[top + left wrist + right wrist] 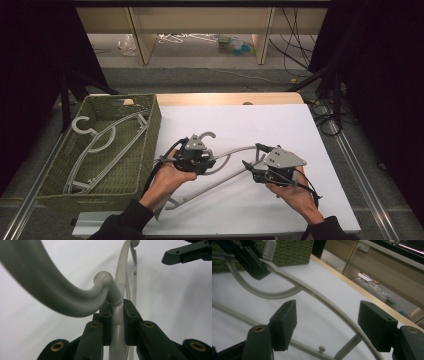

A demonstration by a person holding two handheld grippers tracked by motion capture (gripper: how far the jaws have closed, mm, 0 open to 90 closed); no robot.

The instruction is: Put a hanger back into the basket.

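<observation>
White table point(300, 125), green woven basket point(150, 120) at its left edge holding one grey hanger point(100, 150). Second grey hanger point(220, 180) held above the table's near-middle. Left gripper point(117, 312) clamped on its neck below the hook; right gripper point(327, 325) jaws apart, straddling its shoulder bar without contact.

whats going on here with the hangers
A person is handling a grey plastic hanger over the white table with two handheld grippers. The left gripper is clamped on the hanger near its hook. The right gripper has its jaws open around the hanger's arm, not pressing on it. Another hanger lies in the green woven basket at the left.
</observation>
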